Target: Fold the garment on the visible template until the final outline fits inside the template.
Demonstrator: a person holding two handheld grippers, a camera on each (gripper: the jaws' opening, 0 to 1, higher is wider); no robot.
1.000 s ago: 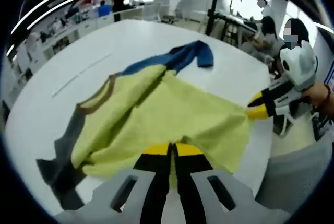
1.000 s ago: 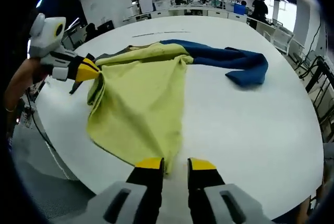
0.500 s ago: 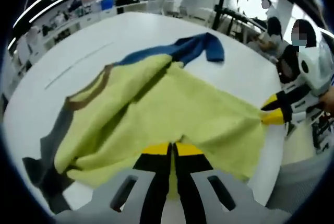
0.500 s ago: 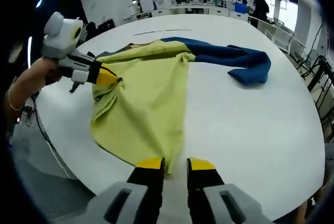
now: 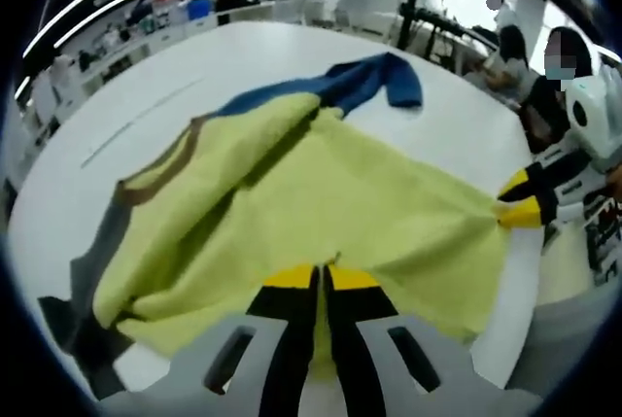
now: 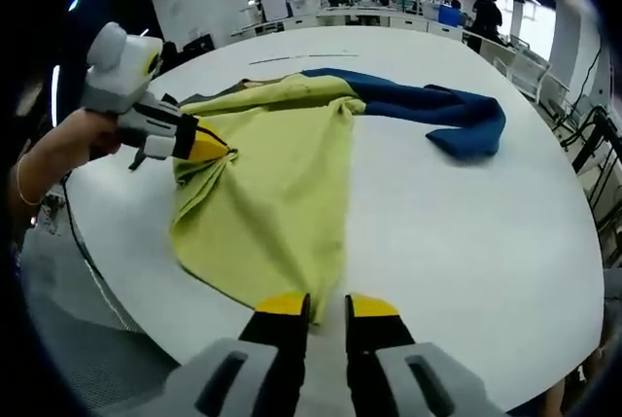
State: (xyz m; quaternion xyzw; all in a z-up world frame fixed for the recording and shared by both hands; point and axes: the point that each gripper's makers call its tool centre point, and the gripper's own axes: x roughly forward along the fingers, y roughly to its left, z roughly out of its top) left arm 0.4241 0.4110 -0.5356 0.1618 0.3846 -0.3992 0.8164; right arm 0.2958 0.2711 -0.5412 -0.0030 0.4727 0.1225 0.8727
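Both grippers are pinching the sweater's [image 5: 321, 193] hem: the left gripper [image 5: 321, 276] closed on yellow cloth, the right gripper [image 6: 326, 305] nearly closed on the edge. It is draping softly and limply on the table [image 6: 466, 232], so it likely handles light and floppy, best held at hem corners.

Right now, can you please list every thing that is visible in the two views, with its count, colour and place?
garment: one, yellow-green body, brown neckline, one blue sleeve and one grey sleeve, spread on the table.
table: one, white, round, under the garment.
line on the table: one, thin, dark, beyond the neckline.
people: several, at desks in the background.
left gripper: one, yellow tips, grey body, shut on the garment's hem.
right gripper: one, same colours, gripping the hem's other corner.
hand: one, holding the left gripper.
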